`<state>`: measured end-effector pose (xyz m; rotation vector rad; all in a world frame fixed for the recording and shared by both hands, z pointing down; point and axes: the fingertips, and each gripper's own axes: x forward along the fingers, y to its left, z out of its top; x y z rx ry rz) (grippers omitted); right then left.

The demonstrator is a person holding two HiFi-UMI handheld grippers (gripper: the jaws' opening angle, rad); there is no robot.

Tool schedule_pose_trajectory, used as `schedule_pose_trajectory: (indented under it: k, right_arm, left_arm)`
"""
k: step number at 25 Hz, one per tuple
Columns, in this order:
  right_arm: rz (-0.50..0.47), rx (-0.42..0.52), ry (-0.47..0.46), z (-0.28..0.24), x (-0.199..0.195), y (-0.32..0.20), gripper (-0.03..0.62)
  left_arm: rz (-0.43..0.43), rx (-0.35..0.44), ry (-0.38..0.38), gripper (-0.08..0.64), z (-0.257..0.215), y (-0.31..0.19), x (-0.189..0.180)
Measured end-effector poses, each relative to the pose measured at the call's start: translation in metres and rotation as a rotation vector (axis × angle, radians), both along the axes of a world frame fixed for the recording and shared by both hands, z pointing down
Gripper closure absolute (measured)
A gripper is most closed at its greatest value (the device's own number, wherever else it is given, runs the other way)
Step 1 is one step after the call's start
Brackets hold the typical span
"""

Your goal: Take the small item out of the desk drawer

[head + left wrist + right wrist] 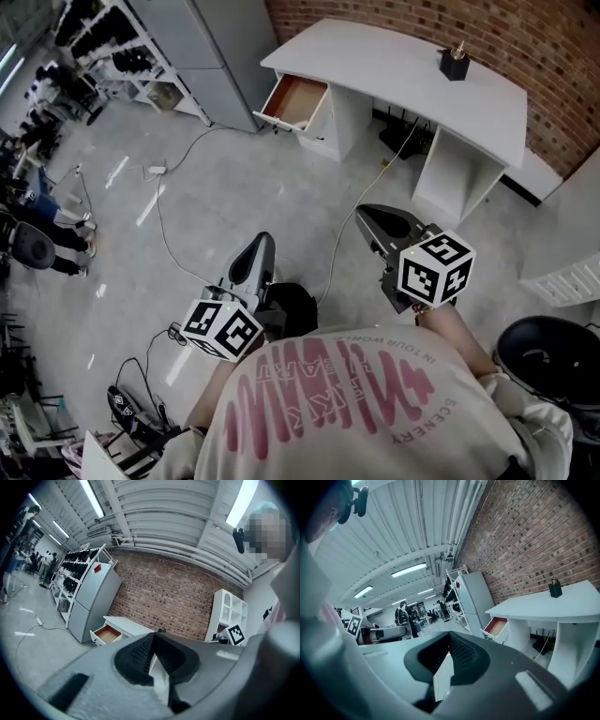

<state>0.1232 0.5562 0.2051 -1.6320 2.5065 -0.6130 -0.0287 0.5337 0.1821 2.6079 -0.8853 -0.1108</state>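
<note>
— What did we have closest to us?

— Our two grippers, held out in front of our chest over the grey floor. The left gripper had its jaws pressed together, pad against pad, with nothing caught between them. The right gripper was the same: jaws together and empty. Each carried its marker cube at the back, near our hands.

— And were we at the desk?

— No, we stood well apart from it, with open floor between the gripper tips and the white desk. Neither gripper touched anything.

— Where was the drawer?

— The drawer sat at the desk's left end as we faced it, pulled out and open. We saw its brown inside from all three views.

— Did we see the small item in it?

— We could not tell. From that far the drawer showed only as a brown box with a white front, too small to make out what lay in it.

— Anything else around the desk?

— A small black holder stood on the desk top towards the right. A grey fridge stood just beside the drawer end, and a brick wall ran behind the desk.
</note>
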Motion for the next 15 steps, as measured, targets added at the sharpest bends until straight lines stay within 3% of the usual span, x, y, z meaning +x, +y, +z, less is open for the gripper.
schedule_pose_trajectory:
  k: [9, 15]
  right_arm:
    - [0.039, -0.029, 0.035, 0.014, -0.001, -0.030, 0.580]
    - [0.091, -0.056, 0.053, 0.017, 0.001, -0.065, 0.578]
  left_arm:
    - [0.024, -0.053, 0.060, 0.557, 0.021, -0.042, -0.003]
    - [0.088, -0.072, 0.088, 0.557, 0.022, -0.088, 0.006]
